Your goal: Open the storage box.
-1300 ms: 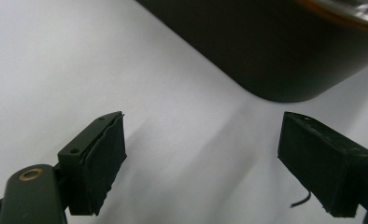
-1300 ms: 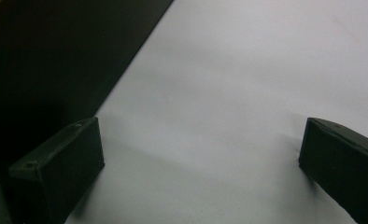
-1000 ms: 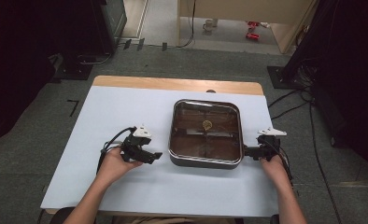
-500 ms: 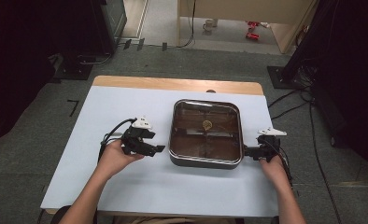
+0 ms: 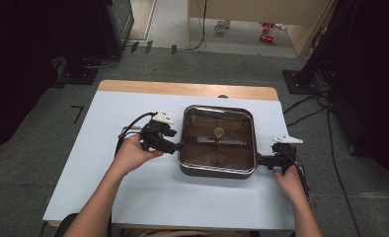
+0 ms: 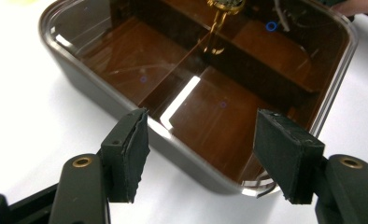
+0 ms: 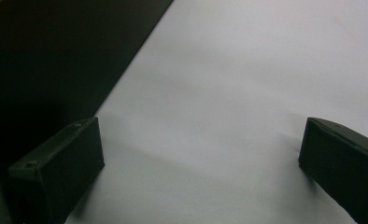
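Left gripper (image 5: 175, 146) is sitting at the left rim of the lidded tray (image 5: 217, 170), jaws half spread and just been closing, straddling the near corner of the clear lid (image 6: 247, 70) without the pads pressing it. Right gripper (image 5: 261, 161) is resting just beside the tray's right wall, jaws spread wide over bare white table (image 7: 229, 93), gripping nothing. Tray is lying mid-table, brown dividers and a small gold piece (image 5: 218, 132) showing through the lid.
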{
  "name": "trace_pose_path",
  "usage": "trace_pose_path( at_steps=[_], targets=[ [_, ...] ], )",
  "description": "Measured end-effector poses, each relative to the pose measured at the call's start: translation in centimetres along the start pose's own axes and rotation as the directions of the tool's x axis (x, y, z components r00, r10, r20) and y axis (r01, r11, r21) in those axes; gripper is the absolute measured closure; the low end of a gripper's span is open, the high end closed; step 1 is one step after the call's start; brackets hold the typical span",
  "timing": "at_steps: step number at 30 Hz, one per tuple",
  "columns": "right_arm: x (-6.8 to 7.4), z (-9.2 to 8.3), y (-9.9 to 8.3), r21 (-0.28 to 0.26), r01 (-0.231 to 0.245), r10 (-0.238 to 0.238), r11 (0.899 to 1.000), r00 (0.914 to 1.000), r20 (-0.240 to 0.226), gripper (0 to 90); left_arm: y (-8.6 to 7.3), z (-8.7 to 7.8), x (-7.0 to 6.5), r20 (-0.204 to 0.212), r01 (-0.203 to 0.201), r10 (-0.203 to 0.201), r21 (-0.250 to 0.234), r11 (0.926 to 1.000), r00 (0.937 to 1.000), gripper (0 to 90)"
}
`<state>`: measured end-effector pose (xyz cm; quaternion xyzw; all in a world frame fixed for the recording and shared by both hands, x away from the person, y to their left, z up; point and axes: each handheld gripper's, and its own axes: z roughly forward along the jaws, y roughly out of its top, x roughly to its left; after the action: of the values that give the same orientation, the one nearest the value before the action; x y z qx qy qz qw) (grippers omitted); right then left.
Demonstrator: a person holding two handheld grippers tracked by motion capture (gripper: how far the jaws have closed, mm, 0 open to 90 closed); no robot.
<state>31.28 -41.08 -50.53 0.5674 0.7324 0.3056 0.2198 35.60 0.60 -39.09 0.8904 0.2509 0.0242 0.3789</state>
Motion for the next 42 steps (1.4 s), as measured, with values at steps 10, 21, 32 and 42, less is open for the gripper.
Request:
trace_pose_path(
  at_steps=[10, 21, 32, 42],
  targets=[
    [0.0, 0.0, 0.0, 0.000, 0.001, -0.001, 1.000, 1.0000, 0.000, 0.0, 2.5, 3.0, -0.2, 0.050, -0.016, 0.015, 0.010, 0.9998, 0.9986, 38.3],
    [0.0, 0.0, 0.0, 0.000, -0.001, 0.001, 1.000, 1.0000, 0.000, 0.0, 4.1, 4.9, -0.5, 0.051, -0.031, 0.032, -0.020, 0.9993, 0.9982, 41.9],
    [0.0, 0.0, 0.0, 0.000, -0.002, 0.002, 1.000, 1.0000, 0.000, 0.0, 5.7, 7.6, -0.6, 0.059, -0.054, 0.055, -0.010, 0.9985, 0.9968, 42.9],
    [0.0, 0.0, 0.0, 0.000, -0.002, 0.002, 1.000, 1.0000, 0.000, 0.0, 6.4, 10.2, -1.2, 0.067, -0.070, 0.071, -0.017, 0.9974, 0.9952, 42.7]
  ],
)
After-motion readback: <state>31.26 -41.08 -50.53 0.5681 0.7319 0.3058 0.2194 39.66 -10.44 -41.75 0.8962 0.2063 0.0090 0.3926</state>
